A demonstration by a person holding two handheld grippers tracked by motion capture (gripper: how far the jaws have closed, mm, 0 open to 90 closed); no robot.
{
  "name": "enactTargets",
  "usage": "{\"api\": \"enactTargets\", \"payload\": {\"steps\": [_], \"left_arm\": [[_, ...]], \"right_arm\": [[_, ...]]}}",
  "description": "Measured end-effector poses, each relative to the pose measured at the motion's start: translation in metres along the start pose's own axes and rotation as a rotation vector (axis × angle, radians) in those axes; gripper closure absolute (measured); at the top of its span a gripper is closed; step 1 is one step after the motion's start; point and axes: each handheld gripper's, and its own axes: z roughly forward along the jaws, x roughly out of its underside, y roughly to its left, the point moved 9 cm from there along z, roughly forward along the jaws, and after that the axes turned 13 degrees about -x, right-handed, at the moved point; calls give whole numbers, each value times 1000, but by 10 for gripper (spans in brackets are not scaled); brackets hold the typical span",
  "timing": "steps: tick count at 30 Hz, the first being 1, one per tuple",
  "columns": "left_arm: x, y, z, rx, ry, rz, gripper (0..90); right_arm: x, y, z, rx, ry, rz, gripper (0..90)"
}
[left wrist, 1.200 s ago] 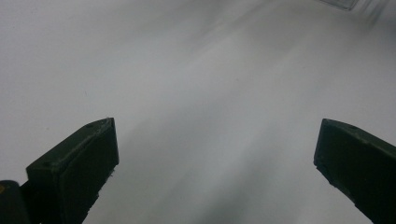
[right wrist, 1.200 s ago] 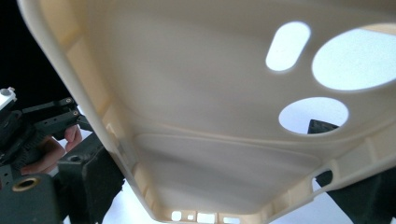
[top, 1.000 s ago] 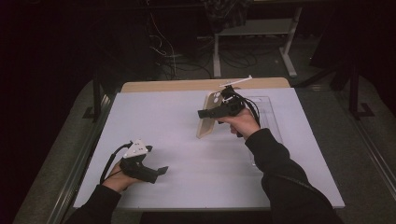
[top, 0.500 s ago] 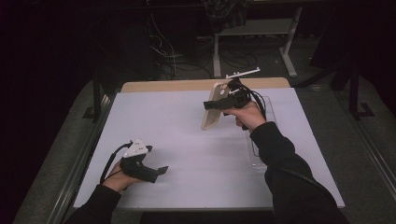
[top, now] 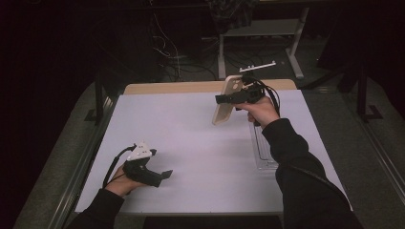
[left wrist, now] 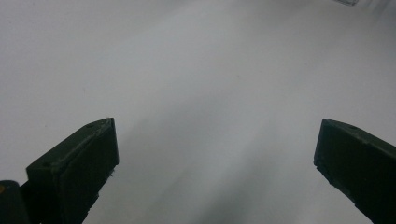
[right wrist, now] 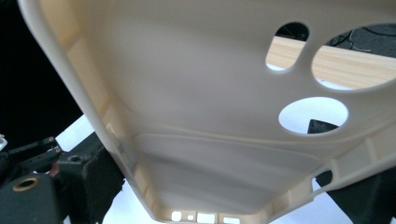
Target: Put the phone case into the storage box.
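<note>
A cream phone case [top: 224, 102] hangs upright above the far middle of the white table [top: 191, 143]. My right gripper [top: 222, 99] is shut on the case, its jaws clamping the case's edges. Up close, the case's hollow inside [right wrist: 210, 107] shows its camera cut-outs and port holes, with black jaws at both sides. My left gripper [top: 166, 174] rests low over the near left of the table. Its jaws stand wide apart over the bare white surface [left wrist: 210, 93], with nothing between them.
A clear plastic tray [top: 261, 152] lies on the table's right side, beside the right forearm. A wooden strip [top: 172, 88] runs along the table's far edge. Metal rails flank the table, and a stand with cables sits beyond it in the dark.
My right gripper has lifted the case and carried it farther away and slightly right, turning it more upright. The left gripper has stayed put.
</note>
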Motion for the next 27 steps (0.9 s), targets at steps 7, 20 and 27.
{"api": "enactTargets", "payload": {"steps": [7, 20, 27], "left_arm": [[-1, -1, -1, 2, -1, -16, 0], [-1, -1, 0, -1, -5, -7, 0], [-1, 0, 0, 1, -2, -1, 0]], "right_arm": [[-8, -8, -11, 31, -9, 7, 84], [-17, -25, -35, 89, -35, 29, 85], [-19, -35, -50, 125, -48, 36, 85]]}}
